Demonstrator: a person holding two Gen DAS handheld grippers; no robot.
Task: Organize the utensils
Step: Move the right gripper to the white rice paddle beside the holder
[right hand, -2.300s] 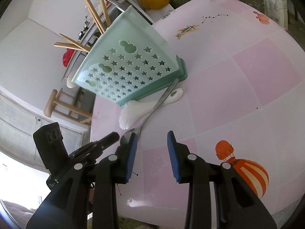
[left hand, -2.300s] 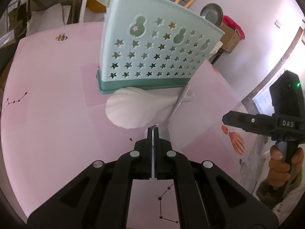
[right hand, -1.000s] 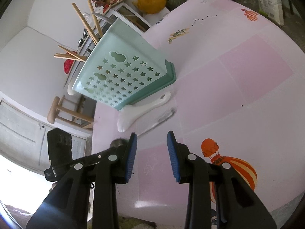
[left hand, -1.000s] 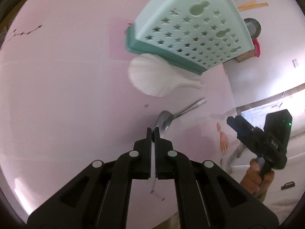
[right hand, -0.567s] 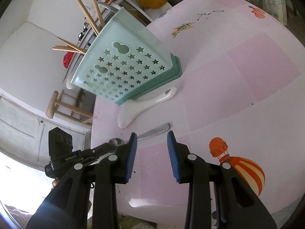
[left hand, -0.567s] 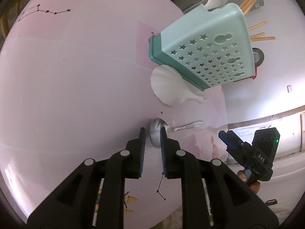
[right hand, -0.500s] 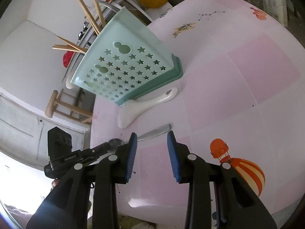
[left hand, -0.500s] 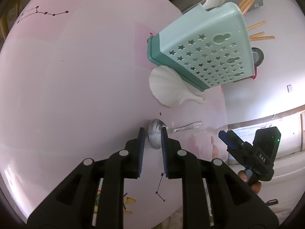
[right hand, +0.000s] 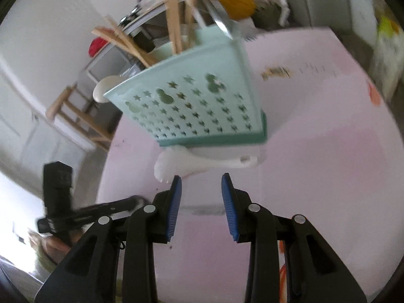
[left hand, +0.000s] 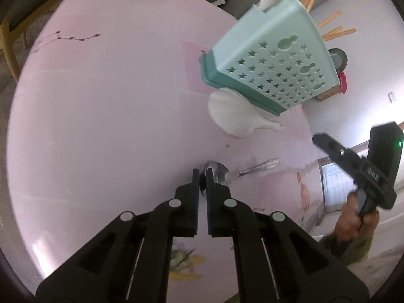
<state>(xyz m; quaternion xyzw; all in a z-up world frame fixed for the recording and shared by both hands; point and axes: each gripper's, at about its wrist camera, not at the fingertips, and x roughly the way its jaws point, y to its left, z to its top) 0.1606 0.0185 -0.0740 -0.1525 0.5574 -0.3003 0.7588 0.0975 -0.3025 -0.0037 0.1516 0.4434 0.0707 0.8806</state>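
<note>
While the left gripper (left hand: 202,176) closes its jaws on the metal spoon's (left hand: 219,174) bowl near the pink table's (left hand: 101,126) front edge, the right gripper (right hand: 201,184) (jaws parted, empty) faces the utensil caddy (right hand: 199,108) and white scoop (right hand: 186,164).

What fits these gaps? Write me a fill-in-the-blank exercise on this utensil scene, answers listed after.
1. The left gripper has its jaws closing on the bowl of the metal ____.
2. The white rice paddle lies on the table right beside the ____ utensil holder.
3. The sticks standing in the holder are made of ____.
4. The right gripper has ____ between its jaws.

Answers: spoon; green; wood; nothing
</note>
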